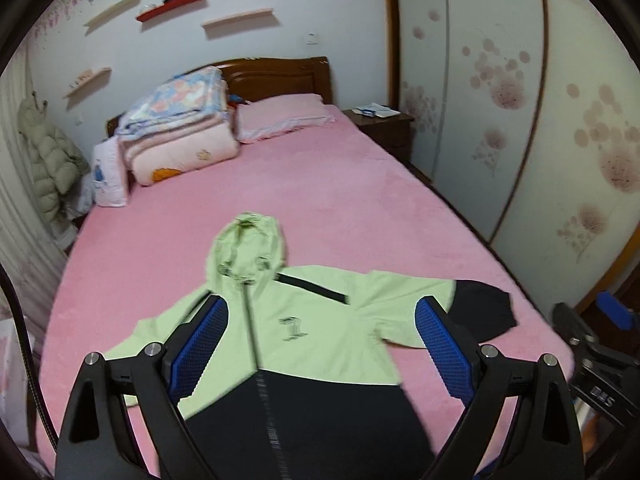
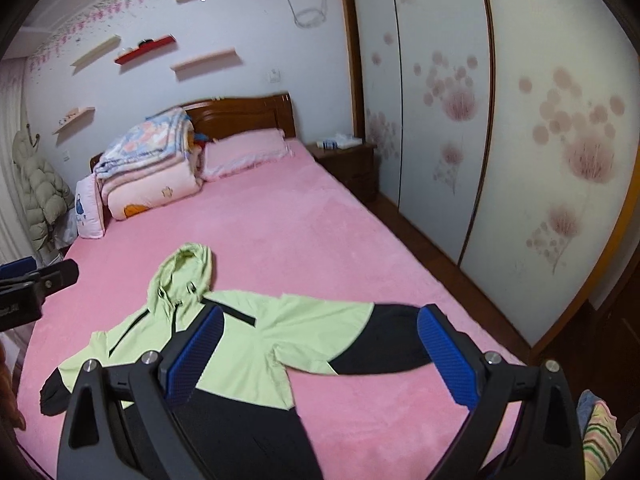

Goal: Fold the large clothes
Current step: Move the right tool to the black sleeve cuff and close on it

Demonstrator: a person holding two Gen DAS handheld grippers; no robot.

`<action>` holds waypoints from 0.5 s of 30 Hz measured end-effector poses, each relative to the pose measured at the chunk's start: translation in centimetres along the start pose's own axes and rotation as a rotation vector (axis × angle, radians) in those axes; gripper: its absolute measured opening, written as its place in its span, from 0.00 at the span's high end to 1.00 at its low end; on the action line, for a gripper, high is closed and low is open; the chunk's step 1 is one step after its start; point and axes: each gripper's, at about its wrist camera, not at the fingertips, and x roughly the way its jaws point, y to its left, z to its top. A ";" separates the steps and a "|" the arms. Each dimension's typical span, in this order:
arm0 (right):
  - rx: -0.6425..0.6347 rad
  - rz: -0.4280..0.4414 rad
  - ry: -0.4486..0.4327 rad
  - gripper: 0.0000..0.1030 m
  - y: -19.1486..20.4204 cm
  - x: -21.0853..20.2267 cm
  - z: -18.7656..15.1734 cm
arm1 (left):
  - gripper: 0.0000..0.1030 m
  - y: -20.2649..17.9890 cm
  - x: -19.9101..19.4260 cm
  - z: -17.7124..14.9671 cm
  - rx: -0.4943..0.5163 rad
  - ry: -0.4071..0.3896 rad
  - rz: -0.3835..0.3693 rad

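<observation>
A light green and black hooded jacket (image 1: 312, 332) lies spread flat, front up, near the foot of the pink bed (image 1: 320, 200), hood toward the pillows and sleeves out to both sides. My left gripper (image 1: 320, 320) hovers open above its chest, nothing between the blue pads. In the right wrist view the same jacket (image 2: 256, 344) lies lower left. My right gripper (image 2: 320, 324) is open above the jacket's right sleeve (image 2: 380, 344), which ends in a black cuff. The other gripper's body (image 2: 36, 284) shows at the left edge.
Folded quilts (image 1: 180, 132), a pink pillow (image 1: 284, 116) and a small cushion (image 1: 108, 176) sit by the wooden headboard. A nightstand (image 1: 384, 124) and sliding wardrobe doors (image 1: 520, 120) line the right side. A padded coat (image 1: 52, 160) hangs at left. Striped cloth (image 2: 600, 432) lies at lower right.
</observation>
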 end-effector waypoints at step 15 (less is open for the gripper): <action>0.057 -0.143 0.170 0.05 -14.9 6.8 -1.5 | 0.09 -13.4 9.0 -0.1 0.071 0.076 -0.169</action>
